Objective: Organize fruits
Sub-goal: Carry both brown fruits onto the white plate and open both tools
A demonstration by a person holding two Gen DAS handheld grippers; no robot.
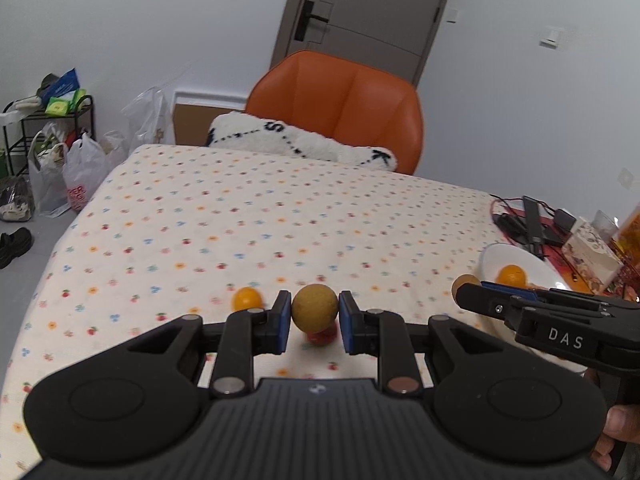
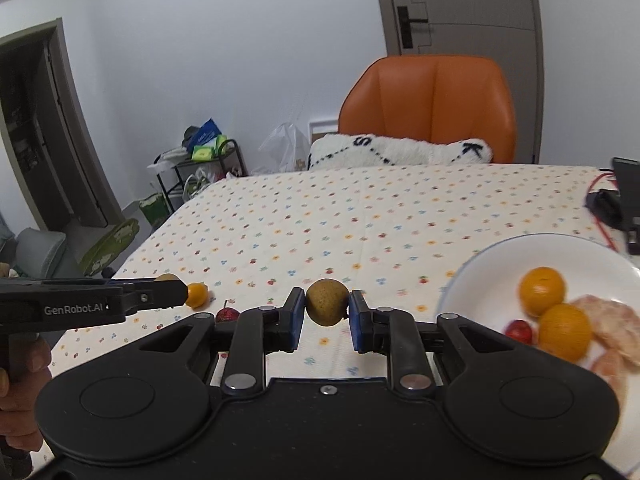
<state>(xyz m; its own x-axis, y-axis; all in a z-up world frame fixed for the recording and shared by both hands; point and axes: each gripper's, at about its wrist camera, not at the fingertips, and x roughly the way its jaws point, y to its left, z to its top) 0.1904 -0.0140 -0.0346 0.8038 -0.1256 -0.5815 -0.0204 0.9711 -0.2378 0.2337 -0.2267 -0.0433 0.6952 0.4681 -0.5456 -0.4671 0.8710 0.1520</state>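
Now each gripper pinches one brown round fruit.
Left gripper (image 1: pixel 315 322) and right gripper (image 2: pixel 326 320) hold theirs clear of the cloth, presumably bound for the white plate (image 2: pixel 480 264) nearby.

Both wrist cameras look low along their jaws across the flower-dotted cloth-covered desk (image 1: pixel 240 208), sharing the orange padded chair (image 2: pixel 432 108) beyond.

left gripper (image 1: pixel 315 315): jaws closed on a round brown fruit (image 1: pixel 314 308) | right gripper (image 2: pixel 327 307): jaws closed on another brown fruit (image 2: pixel 327 301) | both level, side by side
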